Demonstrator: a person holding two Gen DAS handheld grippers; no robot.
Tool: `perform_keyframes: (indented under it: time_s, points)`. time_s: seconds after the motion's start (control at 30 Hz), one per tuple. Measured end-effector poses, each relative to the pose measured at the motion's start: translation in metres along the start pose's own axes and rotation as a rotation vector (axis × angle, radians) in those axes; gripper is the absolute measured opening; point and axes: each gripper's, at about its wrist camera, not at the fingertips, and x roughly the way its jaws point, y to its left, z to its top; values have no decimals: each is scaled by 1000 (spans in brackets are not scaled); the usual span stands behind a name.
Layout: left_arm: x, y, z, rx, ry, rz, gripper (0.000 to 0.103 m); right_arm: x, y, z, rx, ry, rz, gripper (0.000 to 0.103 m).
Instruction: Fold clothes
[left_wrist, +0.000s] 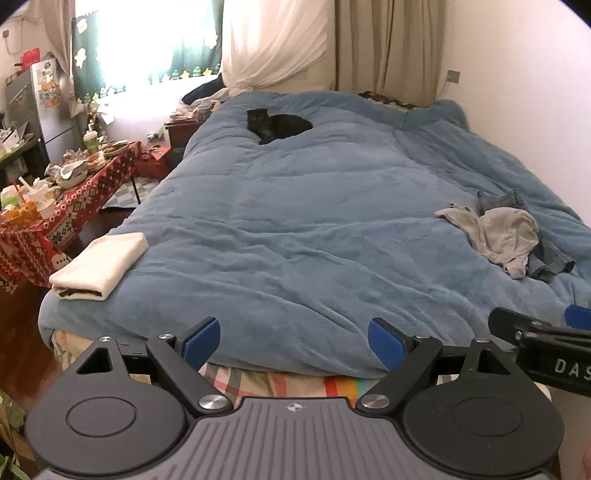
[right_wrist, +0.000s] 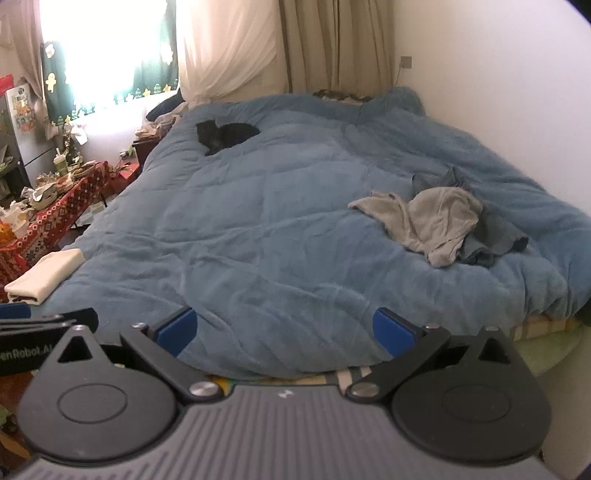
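- Clothes waited in two places on the blue duvet (left_wrist: 303, 221): a crumpled grey garment (left_wrist: 498, 232) lay at the right of the frame, on top of a darker blue-grey garment (left_wrist: 546, 258).
- At the lower left of the frame, a cream garment (left_wrist: 99, 262) lay folded near the edge of the bed.
- Both grippers were near the foot of the bed, at the bottom of the frames.
- The left gripper (left_wrist: 293, 339) was released, its blue pads (left_wrist: 201, 339) wide apart, and it grasped nothing.
- The right gripper (right_wrist: 284, 332) was released too, and empty.
- A black cat (left_wrist: 277, 125) lay on the duvet in the upper middle of the frame.
- A cluttered table with a red patterned cloth (left_wrist: 70, 210) stood at the left.
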Motion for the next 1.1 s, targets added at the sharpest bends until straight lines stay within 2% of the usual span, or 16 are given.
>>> perform_keyframes:
  time_s: [0.23,0.53,1.1]
  points:
    - [-1,-1,-1,7,-6,15,87,5,5,-3,-17,11,15,102]
    - [-1,-5,-2,23,-4,-3,87,9,4,-3,-21,12,35,102]
    - [1,-6,-2,20,2,-11,87,11,0,0,-17,5,22,102]
